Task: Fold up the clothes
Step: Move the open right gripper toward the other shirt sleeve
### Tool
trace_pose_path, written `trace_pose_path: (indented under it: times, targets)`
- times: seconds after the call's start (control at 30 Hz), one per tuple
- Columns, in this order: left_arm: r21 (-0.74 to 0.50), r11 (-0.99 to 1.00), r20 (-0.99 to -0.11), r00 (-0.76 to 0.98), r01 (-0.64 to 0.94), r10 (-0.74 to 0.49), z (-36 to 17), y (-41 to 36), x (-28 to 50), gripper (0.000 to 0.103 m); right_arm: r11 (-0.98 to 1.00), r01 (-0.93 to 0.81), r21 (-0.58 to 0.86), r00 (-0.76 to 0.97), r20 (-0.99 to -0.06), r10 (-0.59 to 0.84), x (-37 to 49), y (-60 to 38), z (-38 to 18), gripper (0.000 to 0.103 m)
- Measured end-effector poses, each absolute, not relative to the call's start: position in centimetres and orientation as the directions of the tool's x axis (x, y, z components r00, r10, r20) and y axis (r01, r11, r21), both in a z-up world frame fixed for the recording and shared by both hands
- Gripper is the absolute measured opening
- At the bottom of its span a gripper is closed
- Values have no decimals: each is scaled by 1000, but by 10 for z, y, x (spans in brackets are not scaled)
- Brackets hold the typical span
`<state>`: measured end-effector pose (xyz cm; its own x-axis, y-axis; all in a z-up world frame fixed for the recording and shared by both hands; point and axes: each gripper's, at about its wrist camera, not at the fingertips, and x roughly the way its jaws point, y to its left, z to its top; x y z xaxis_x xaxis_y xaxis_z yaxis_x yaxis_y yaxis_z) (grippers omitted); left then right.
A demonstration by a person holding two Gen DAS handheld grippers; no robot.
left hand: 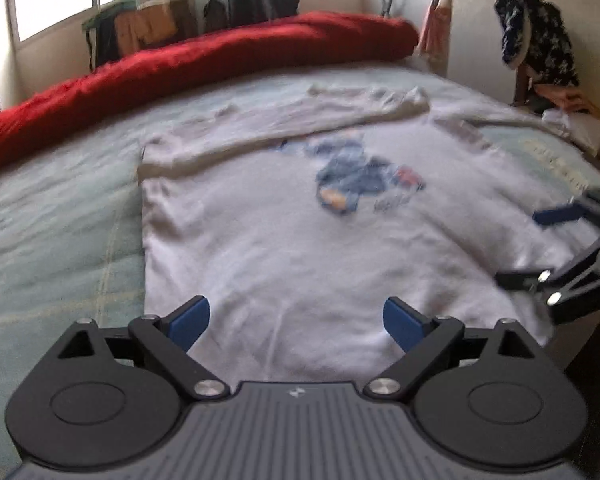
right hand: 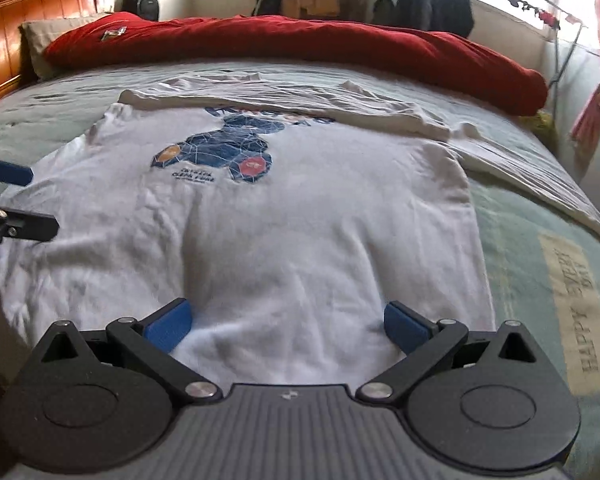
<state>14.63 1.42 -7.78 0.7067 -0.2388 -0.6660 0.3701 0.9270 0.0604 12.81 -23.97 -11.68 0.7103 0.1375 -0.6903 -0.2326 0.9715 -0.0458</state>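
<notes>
White T-shirt [right hand: 300, 220] lies spread flat on the bed [right hand: 520, 248], printed side up, its near edge just ahead of both tools. Closest in the left wrist view, the left gripper [left hand: 296, 322] hangs above the shirt's near part with its blue-padded fingers [left hand: 190, 320] spread wide apart and nothing between them. The right gripper [right hand: 286, 326] is in the same state in its own view, fingers [right hand: 404, 326] wide apart over the cloth and gripping nothing; it also shows at the right edge of the left view [left hand: 556, 248]. Past the tools, a blue graphic print [right hand: 224, 148] with an orange patch and a red patch sits around the middle of the shirt. Beyond the print, a strip of the shirt's far side is folded over onto it, making a long creased band [right hand: 284, 104] that covers the top of the graphic. The pale green bedcover carries a cream panel of lettering [right hand: 580, 312] at the right. Farther back a rolled red blanket [right hand: 300, 44] runs across the bed, and behind it dark clothes [right hand: 428, 0] hang near the windows
</notes>
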Motion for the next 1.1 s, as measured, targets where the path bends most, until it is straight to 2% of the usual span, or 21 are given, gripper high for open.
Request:
trace_pose_path:
  times: [0.13,0.3,0.47,0.63,0.77,0.9,1.03,1.1]
  targets:
    - [25,927,-633,724,374,-275,-72,12,162,99,978,-206,-30,709,-694,128,128,-240,-118,103]
    - [-7,935,-640,717,354,-276,-77,-1,202,99,977,-210,-21,715,-685,139,127,-242,-120,103]
    - [-68,913,-640,684,403,-349,-78,-27,244,99,978,-210,-14,728,-670,147,124,-243,-121,103]
    - [-78,897,-638,670,434,-380,-92,-26,246,100,977,-211,-24,739,-658,144,121,-242,-121,103]
    - [-87,884,-636,658,459,-404,-103,-26,247,102,975,-221,-6,710,-687,157,127,-244,-110,103]
    - [-90,872,-632,649,481,-423,-112,-26,247,102,979,-197,59,732,-655,187,158,-263,-86,103]
    - [-89,869,-628,650,486,-428,-112,-23,246,102,975,-159,154,771,-598,220,222,-297,-56,103]
    - [-90,870,-629,649,486,-428,-111,-22,246,102,963,-144,229,754,-605,256,262,-316,-53,103]
